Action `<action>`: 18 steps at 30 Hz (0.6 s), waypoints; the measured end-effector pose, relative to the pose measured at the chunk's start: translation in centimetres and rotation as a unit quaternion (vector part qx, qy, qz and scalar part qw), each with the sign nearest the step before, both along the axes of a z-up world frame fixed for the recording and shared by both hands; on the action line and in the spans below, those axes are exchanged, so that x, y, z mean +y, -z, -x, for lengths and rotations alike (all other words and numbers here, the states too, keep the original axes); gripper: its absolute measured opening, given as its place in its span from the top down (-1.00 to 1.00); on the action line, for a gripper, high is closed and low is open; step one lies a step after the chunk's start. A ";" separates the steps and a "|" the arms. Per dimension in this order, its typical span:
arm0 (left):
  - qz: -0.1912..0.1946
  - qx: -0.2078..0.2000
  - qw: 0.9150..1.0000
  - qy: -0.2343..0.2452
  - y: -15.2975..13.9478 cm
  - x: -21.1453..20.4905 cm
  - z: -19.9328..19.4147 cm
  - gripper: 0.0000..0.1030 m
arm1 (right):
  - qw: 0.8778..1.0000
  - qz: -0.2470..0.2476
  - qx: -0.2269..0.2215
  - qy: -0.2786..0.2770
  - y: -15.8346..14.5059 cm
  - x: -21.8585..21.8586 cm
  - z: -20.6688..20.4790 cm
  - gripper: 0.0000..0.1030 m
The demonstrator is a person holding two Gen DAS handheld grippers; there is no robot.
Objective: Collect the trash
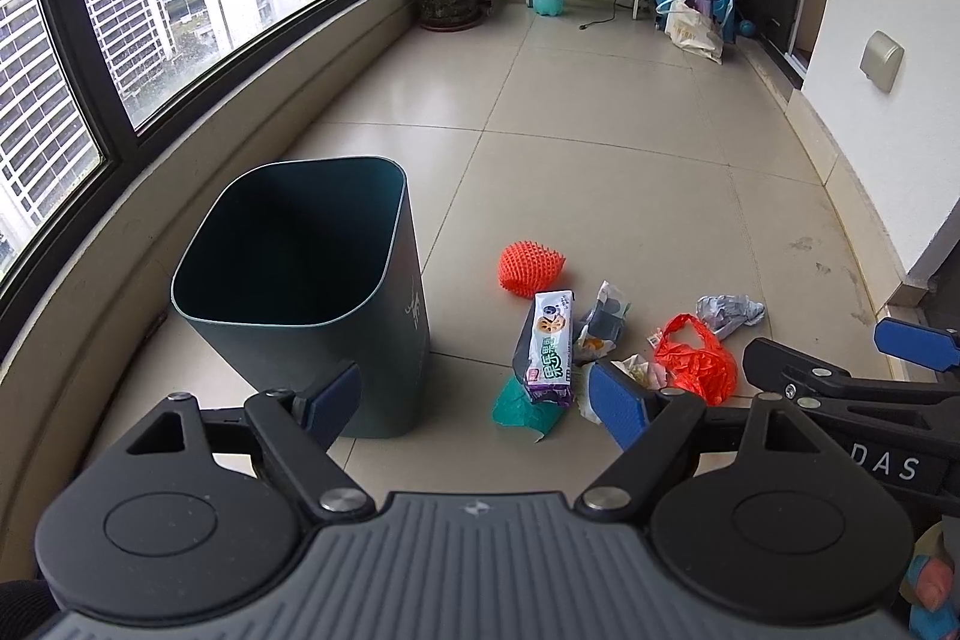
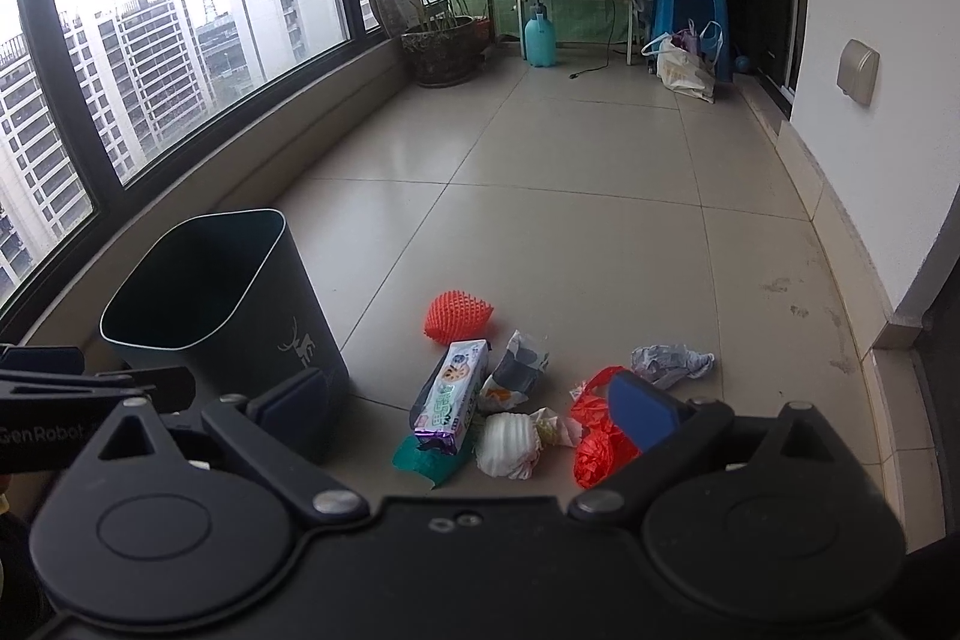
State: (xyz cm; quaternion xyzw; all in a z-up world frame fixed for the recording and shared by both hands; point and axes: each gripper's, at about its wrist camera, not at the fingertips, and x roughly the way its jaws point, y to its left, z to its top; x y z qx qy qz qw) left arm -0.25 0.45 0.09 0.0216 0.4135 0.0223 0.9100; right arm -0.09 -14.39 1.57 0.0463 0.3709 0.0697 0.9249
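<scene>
The trash lies scattered on the tiled floor just right of the dark bin (image 1: 300, 292): a biscuit wrapper (image 1: 547, 346) with its long axis running near to far, an orange net ball (image 1: 531, 268), a red plastic bag (image 1: 696, 355). Both the left gripper (image 1: 480, 400) and the right gripper (image 2: 474, 403) hover spread wide and empty, the pile ahead and below; the right seems nearer. Only the right view shows the white foam net (image 2: 510, 439) clearly.

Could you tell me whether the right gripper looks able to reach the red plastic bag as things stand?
Probably yes: the right gripper is open, and the red plastic bag lies uncovered on the floor by its right finger.
</scene>
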 end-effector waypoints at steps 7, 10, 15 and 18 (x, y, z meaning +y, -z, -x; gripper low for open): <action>-0.002 0.001 1.000 0.002 0.1 0.0 -0.1 -0.62 | 1.000 -0.003 0.003 0.002 0.1 -0.1 -0.1 -0.94; 0.000 0.003 1.000 0.002 0.1 0.0 -0.2 -0.62 | 1.000 -0.003 0.004 0.002 0.1 -0.1 -0.1 -0.94; -0.001 0.002 1.000 0.002 0.1 0.1 -0.2 -0.62 | 1.000 -0.004 0.004 0.002 0.1 -0.1 -0.1 -0.94; -0.003 0.001 1.000 0.003 -0.1 0.1 -0.3 -0.62 | 1.000 -0.003 0.003 0.003 0.1 -0.1 -0.2 -0.94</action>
